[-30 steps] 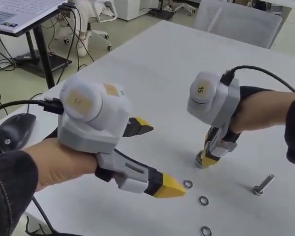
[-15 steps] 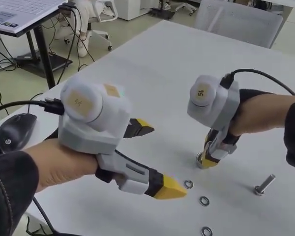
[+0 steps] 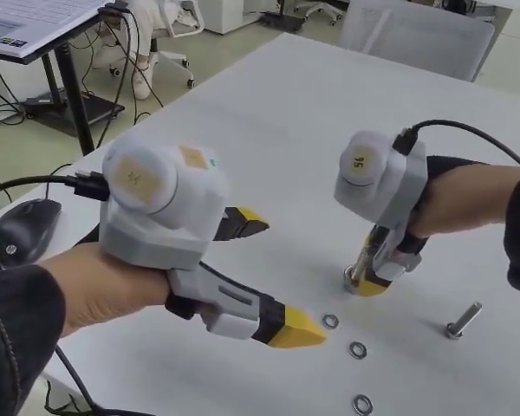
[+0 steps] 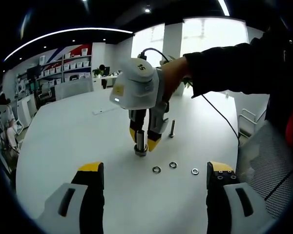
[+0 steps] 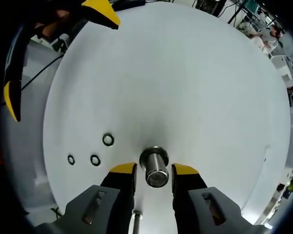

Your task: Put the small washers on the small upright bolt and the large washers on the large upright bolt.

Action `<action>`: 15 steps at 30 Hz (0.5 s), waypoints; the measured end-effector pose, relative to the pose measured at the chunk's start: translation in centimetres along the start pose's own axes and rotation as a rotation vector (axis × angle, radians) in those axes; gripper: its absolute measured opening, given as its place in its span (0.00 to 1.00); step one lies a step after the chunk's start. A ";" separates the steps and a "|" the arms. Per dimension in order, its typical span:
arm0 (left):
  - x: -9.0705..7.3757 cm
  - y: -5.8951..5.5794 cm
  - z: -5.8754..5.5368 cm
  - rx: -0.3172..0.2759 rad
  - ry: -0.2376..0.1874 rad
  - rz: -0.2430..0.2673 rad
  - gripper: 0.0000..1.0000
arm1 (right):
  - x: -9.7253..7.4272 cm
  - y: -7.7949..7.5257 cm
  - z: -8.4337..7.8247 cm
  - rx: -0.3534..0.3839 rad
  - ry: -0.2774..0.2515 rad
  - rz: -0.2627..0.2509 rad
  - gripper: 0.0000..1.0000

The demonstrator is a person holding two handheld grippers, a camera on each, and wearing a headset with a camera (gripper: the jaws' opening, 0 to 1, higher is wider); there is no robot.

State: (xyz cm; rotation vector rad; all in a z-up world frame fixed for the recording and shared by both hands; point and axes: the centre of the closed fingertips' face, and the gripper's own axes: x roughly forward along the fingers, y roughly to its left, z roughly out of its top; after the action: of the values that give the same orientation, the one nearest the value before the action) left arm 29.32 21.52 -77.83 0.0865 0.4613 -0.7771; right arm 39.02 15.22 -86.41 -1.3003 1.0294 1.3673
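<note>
A white bench seen from above, with a person's two hands holding grippers over it. The left hand reaches in from the lower left, wrist level. Its left tongs point forward across the bench with their yellow-tipped jaws wide apart and nothing between them.

The right hand comes in from the right with the wrist bent, so the right tongs point straight down at the bench. Their jaws stand close on either side of the large bolt, which stands upright on its head. Whether they press on it cannot be told.

Three washers lie flat in a row near the left tongs' nearer tip. The small bolt stands apart, to the right of the washers.
</note>
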 end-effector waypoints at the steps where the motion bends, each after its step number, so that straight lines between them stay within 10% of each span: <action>1: 0.0 0.0 0.0 0.000 0.000 0.000 0.87 | -0.1 -0.1 -0.1 0.006 -0.004 -0.002 0.30; 15: 0.1 -0.2 -0.2 0.005 0.007 -0.006 0.87 | -0.7 1.3 -2.3 0.060 -0.008 -0.006 0.30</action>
State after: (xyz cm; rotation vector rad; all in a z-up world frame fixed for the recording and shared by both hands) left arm 29.16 21.39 -78.08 0.0925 0.4665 -0.7844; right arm 38.18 12.65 -85.97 -1.2517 1.0525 1.3267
